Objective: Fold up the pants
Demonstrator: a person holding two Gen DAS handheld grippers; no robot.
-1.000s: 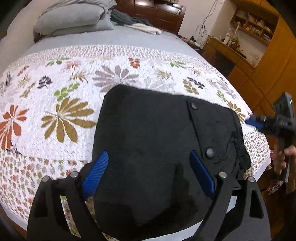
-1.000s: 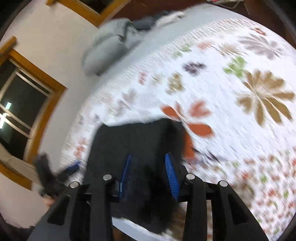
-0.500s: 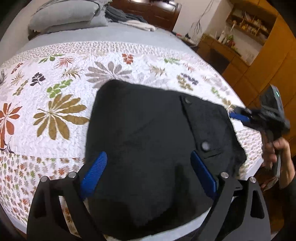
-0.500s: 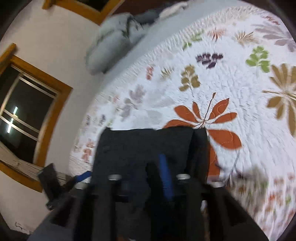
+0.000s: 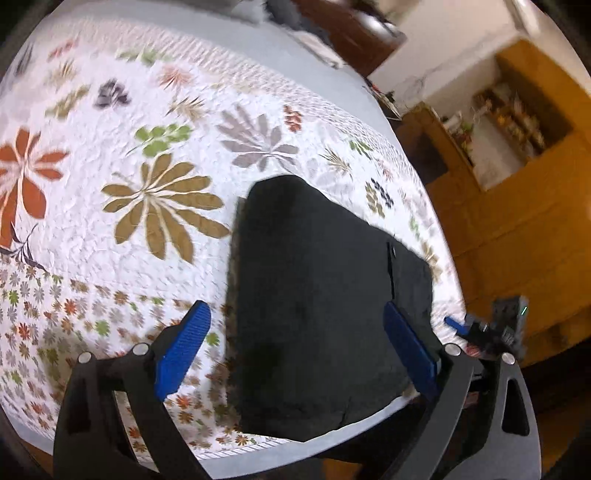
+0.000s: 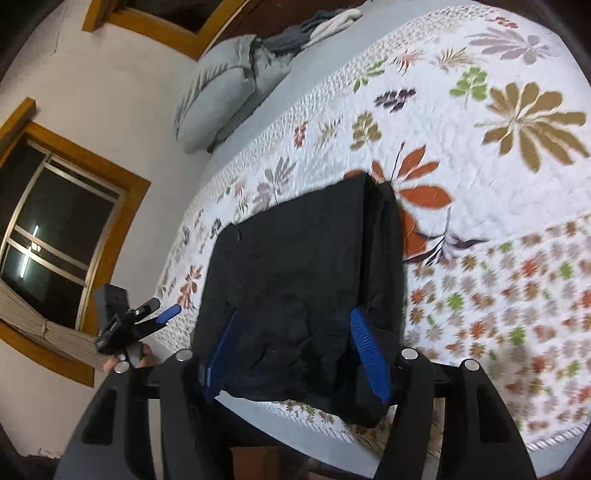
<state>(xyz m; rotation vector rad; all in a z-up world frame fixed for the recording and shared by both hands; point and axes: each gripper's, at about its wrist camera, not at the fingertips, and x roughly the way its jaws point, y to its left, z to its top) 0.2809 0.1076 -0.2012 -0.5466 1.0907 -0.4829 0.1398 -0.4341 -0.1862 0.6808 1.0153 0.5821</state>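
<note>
The black pants (image 5: 317,306) lie folded into a compact stack at the near edge of the bed; they also show in the right wrist view (image 6: 299,291). My left gripper (image 5: 295,350) is open and empty, held above the stack's near part. My right gripper (image 6: 295,350) is open and empty, above the stack's near edge. Each gripper shows in the other's view: the right gripper (image 5: 491,328) off the bed's right corner, the left gripper (image 6: 125,325) off the bed's left edge.
The bed carries a white floral quilt (image 5: 147,184). Grey pillows (image 6: 221,85) and folded clothes (image 6: 325,22) lie at the head. A wooden cabinet and shelves (image 5: 517,147) stand to the right. A window (image 6: 51,229) is in the left wall.
My right gripper has opened from nearly shut and let go of the pants. My left gripper has swung left and pulled back, staying open. The stack lies still.
</note>
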